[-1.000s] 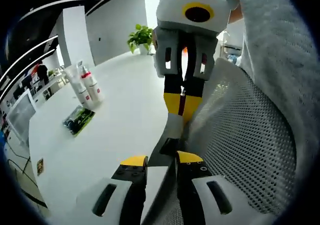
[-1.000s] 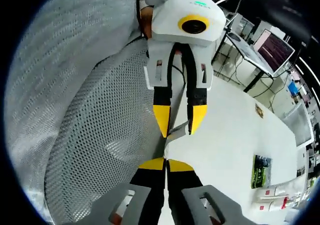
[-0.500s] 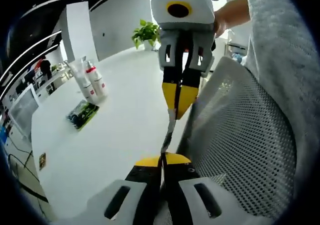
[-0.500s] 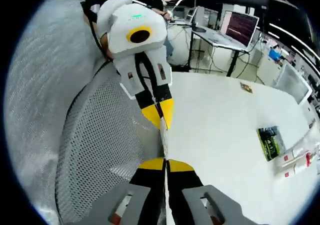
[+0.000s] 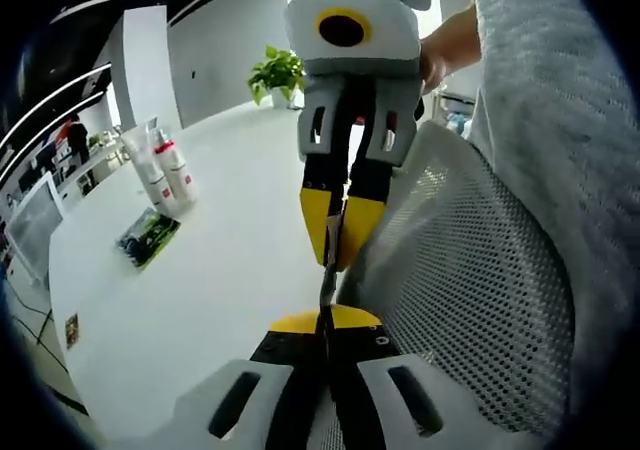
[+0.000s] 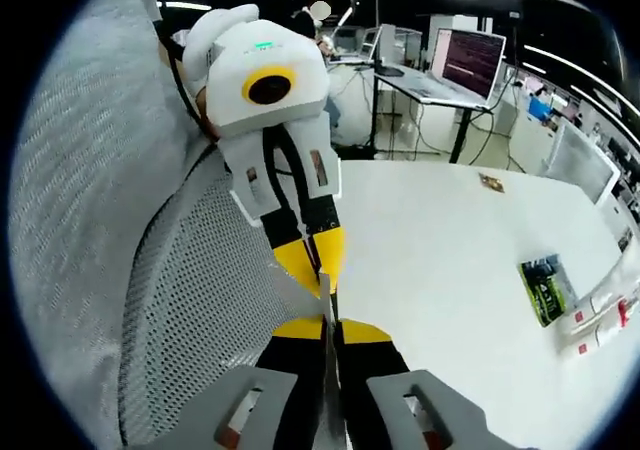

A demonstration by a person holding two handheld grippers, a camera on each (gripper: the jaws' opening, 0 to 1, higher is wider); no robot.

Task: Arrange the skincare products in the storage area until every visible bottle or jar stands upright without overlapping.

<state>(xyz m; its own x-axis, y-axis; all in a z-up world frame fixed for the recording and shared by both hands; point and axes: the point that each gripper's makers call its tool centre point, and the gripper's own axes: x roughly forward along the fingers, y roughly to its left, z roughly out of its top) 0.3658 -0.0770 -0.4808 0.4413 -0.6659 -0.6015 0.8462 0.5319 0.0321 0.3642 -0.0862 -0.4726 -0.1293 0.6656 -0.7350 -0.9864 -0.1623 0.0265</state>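
My left gripper (image 5: 322,322) and right gripper (image 6: 327,328) jaws are both closed on the thin rim of the grey perforated mesh basket (image 5: 470,290). White red-capped skincare bottles (image 5: 165,170) stand far across the white bench (image 5: 220,250).

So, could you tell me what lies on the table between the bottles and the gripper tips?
In the left gripper view, a green-and-black packet lies flat near the bottles; from there to the right gripper, the white table is bare.
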